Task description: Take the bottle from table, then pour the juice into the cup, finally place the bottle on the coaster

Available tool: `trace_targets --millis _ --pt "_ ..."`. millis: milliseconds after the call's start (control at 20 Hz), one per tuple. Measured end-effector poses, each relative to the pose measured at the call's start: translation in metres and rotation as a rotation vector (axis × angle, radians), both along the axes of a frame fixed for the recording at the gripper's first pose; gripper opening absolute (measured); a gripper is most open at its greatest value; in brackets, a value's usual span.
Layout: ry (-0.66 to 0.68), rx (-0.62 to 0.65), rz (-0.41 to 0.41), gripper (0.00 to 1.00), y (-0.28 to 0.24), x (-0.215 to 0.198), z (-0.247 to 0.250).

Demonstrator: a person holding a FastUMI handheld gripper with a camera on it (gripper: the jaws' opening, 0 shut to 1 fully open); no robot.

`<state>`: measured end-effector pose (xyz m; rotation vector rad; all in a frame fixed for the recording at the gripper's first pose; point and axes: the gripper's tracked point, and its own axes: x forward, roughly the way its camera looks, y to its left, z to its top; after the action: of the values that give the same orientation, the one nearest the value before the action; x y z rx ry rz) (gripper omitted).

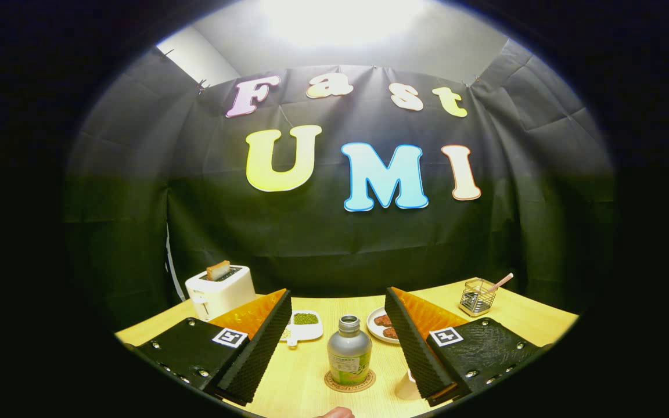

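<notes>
Bottle (349, 351) of brushed silver metal stands upright on a round cork coaster (349, 381), capless, its narrow threaded neck open at the top. A wrap label covers its lower body: pale band above, bright green below, with print too small to read. It sits on the light wooden table (305, 383), between the two fingers of the gripper (338, 302) and nearer their roots than their tips, touching neither.

Both fingers are spread wide, well apart from the bottle on either side, holding nothing. Each finger's mount carries a square black-and-white marker tag.

Just beside the right finger, low against its inner face, a pale cup (407, 385) is partly hidden. Beyond the bottle lie a small white dish of green beans (304, 325), half covered by the left finger, and a white plate (382, 327) with dark reddish-brown pieces, cut off by the right finger. Farther left stands a white toaster (221, 290) with a slice of toast (218, 270) sticking up. Far right, a wire-mesh holder (477, 296) contains a pink-tipped stick.
</notes>
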<state>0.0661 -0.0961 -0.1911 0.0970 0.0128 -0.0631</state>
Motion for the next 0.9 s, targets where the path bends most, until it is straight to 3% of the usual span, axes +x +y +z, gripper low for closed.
trace_targets --millis 450,700,900 --pt "-0.074 -0.011 0.076 0.98 0.04 -0.076 0.141" --pt "-0.085 -0.044 0.085 0.98 0.036 -0.103 0.148" --pt "-0.067 -0.03 0.08 0.98 0.023 -0.096 0.135"
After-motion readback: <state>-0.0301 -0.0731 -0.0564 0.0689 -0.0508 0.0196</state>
